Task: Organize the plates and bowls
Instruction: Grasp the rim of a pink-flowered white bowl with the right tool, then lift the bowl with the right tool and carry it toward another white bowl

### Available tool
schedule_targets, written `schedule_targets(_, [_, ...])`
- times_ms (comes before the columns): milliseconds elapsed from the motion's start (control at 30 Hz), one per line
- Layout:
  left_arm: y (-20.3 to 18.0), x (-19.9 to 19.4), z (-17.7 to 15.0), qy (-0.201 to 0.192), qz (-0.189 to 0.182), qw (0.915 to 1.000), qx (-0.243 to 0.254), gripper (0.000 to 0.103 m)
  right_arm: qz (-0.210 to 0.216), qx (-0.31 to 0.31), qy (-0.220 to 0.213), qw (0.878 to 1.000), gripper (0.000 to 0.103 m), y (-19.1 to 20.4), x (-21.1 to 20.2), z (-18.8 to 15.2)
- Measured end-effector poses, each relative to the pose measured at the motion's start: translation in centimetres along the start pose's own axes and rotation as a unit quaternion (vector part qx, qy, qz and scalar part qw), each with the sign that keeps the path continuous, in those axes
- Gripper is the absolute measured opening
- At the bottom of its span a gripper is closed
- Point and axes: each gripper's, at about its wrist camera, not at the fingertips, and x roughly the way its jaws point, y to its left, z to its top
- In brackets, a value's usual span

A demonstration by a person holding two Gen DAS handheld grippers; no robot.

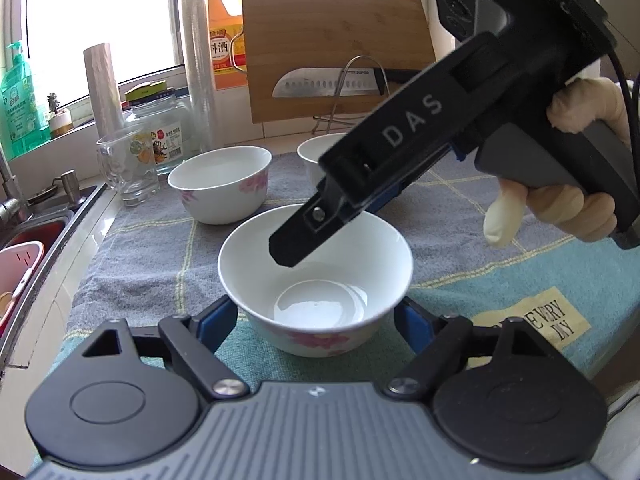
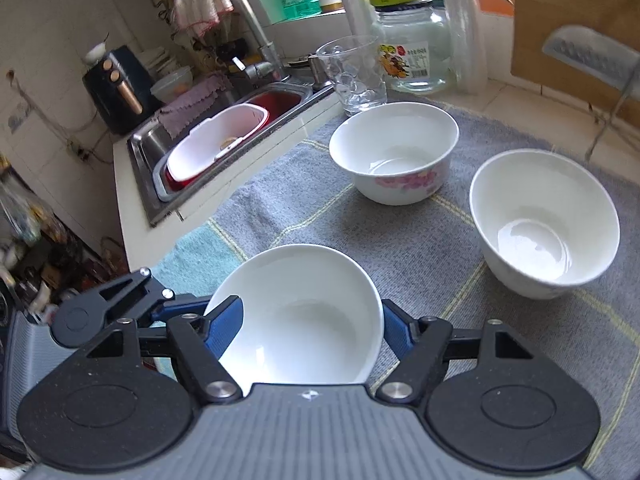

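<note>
The left claw (image 1: 316, 326) stands spread wide, its blue pads (image 1: 218, 322) at either side of the near bowl (image 1: 316, 280), which sits on the checked cloth (image 1: 152, 248). The pads lie right against the bowl's flowered wall, but whether they press on it cannot be told. The right claw (image 2: 310, 330) reaches down into this same bowl (image 2: 300, 320) from the left claw's upper right and is released, fingers apart: one black finger (image 1: 296, 240) hangs inside the white hollow above the bottom, and the other stays outside the rim on the far side. The bowl holds nothing but that finger. Ahead of the left claw and to its left stands a second bowl (image 1: 220, 184), also empty. A third bowl (image 1: 320, 152) lies straight ahead, half hidden behind the right claw. From the right claw they sit ahead (image 2: 394, 152) and ahead to its right (image 2: 544, 220), apart from each other, both bare inside. Beyond the second bowl an empty glass cup (image 2: 354, 72) stands just off the cloth's edge, with a lidded clear jar (image 2: 416, 52) close behind it; what the jar holds cannot be made out. Far to the right claw's left, the sink (image 2: 148, 184) holds a pink basin (image 2: 216, 144) nested in a red one.
</note>
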Motion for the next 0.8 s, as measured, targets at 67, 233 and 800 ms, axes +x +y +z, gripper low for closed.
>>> schedule_targets(67, [0.0,0.0,0.1,0.001,-0.004,1.0000,-0.001,0.085,0.003,0.007,0.000,1.000,0.079,-0.2,-0.2,-0.1])
schedule_targets(233, [-0.4,-0.1,0.4,0.003,-0.011,0.9999,0.004,0.085,-0.001,0.010,-0.002,1.000,0.079,-0.3,-0.9,-0.4])
schedule_targets(800, [-3.6,0.5,2.6,0.001,-0.084,0.9951,0.051,0.085,-0.045,0.066,-0.034,0.996,0.079,-3.2,-7.0,-3.8])
